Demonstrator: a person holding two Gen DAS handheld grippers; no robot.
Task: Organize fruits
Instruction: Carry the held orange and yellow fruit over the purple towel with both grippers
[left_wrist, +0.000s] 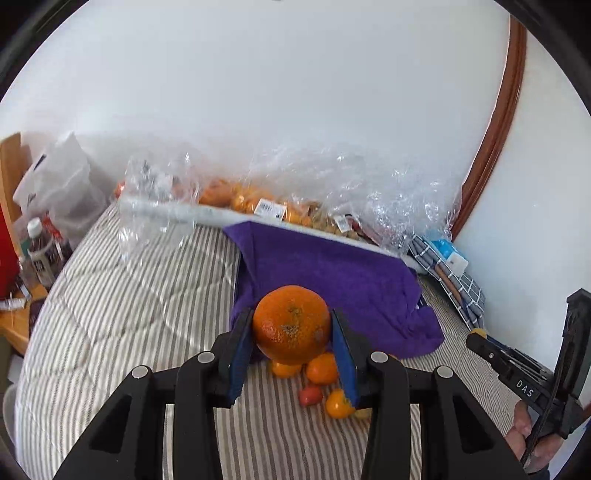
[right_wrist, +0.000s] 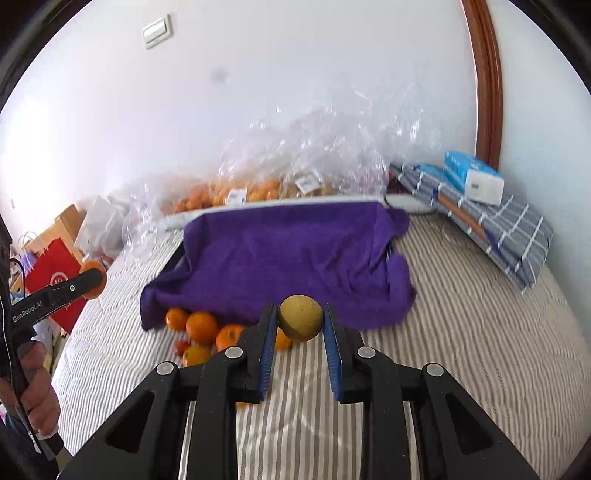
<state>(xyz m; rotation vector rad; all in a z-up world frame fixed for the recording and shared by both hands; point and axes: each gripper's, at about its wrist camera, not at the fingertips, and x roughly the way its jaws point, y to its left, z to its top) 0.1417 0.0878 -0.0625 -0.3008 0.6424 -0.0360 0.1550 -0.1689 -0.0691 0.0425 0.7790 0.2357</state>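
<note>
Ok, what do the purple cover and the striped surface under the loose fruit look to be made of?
Purple cover: seems a soft, matte terry or fleece towel, since it drapes in limp folds with a fuzzy, shine-free face. Striped surface: likely quilted woven bedding, matte, with stitched curves puckering the grey and white stripes.

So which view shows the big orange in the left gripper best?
The left wrist view: the orange sits centred, clamped between the left gripper's blue pads. In the right wrist view only an orange sliver shows at that gripper's tip, far left.
</note>
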